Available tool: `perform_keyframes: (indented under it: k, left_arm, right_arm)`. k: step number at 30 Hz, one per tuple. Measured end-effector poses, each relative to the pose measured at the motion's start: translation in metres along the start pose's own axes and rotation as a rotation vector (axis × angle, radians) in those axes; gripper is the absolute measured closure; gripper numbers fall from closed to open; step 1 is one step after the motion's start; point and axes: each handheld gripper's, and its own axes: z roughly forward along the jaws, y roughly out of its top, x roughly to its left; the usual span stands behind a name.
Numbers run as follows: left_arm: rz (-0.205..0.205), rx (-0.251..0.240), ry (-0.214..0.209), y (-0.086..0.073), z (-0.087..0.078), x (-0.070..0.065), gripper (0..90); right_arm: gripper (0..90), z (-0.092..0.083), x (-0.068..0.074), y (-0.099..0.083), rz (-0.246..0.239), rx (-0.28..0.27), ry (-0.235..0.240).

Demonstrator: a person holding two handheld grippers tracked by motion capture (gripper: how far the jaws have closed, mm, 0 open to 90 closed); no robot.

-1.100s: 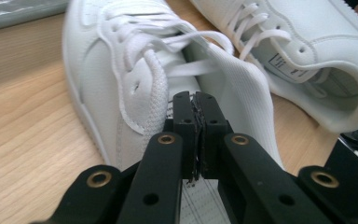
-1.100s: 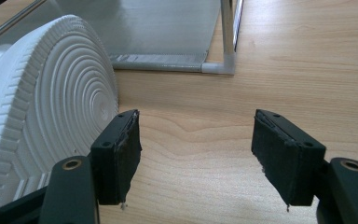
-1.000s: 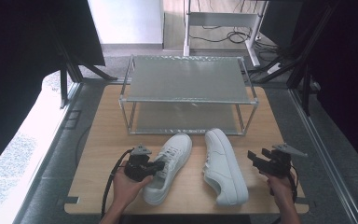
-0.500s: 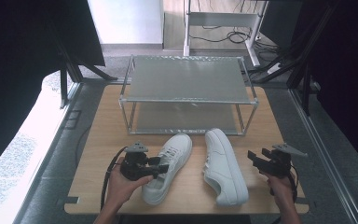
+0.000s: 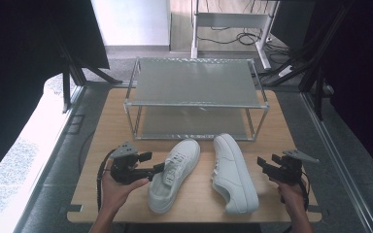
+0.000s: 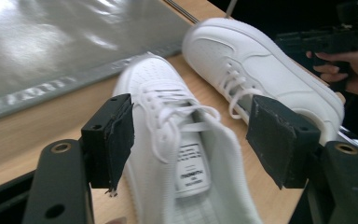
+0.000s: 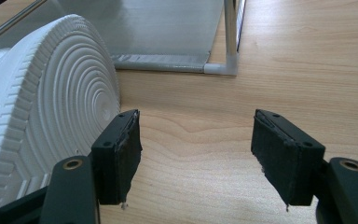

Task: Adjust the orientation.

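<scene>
Counter (image 5: 102, 194): light wooden top, seen from above; two white sneakers and a rack stand on it.
Shoe rack (image 5: 194, 80): two-tier, metal-framed, with grey shelves, at the far half of the counter; both shelves bare.
Left sneaker (image 5: 174, 174): upright on its sole, toe angled toward the rack, laces up; in the left gripper view (image 6: 177, 154) its open collar and tongue label lie between the jaws.
Right sneaker (image 5: 233, 172): tipped on its side just beside the left one, the sole turned toward the right hand; its ringed tread fills the left of the right gripper view (image 7: 42, 116).
Left tool (image 5: 156, 171): held in the left hand (image 5: 114, 189), jaws spread wide, one on each side of the left sneaker's collar, not pressing on it.
Right tool (image 5: 263, 165): held in the right hand (image 5: 291, 191), jaws wide apart over bare wood, near the right sneaker's sole; contact with it is not clear.
Floor: grey, with cables behind the rack.
</scene>
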Motion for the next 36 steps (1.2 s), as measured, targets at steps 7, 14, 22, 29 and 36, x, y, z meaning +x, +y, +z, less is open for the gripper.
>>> perform_keyframes:
  k: [7,14,22,29,36]
  left_arm:
    - [-0.004,-0.006,0.025,-0.003,-0.005,0.014,30.5]
    - [-0.052,0.005,0.044,-0.007,0.002,0.017,29.9]
    - [-0.07,-0.006,0.043,-0.009,0.002,0.021,30.1]
    - [-0.074,0.014,0.036,-0.011,0.009,0.02,30.3]
    - [-0.092,0.019,0.033,-0.011,0.009,0.022,30.8]
  right_arm:
    - [44.7,-0.012,0.012,0.009,-0.038,-0.061,0.007]
    - [59.7,-0.023,0.032,0.018,-0.09,-0.109,0.095]
    - [80.5,-0.036,0.067,0.026,-0.242,-0.118,0.198]
    - [87.0,-0.034,0.096,0.023,-0.334,-0.068,0.266]
    - [88.6,-0.023,0.121,0.014,-0.413,0.019,0.279]
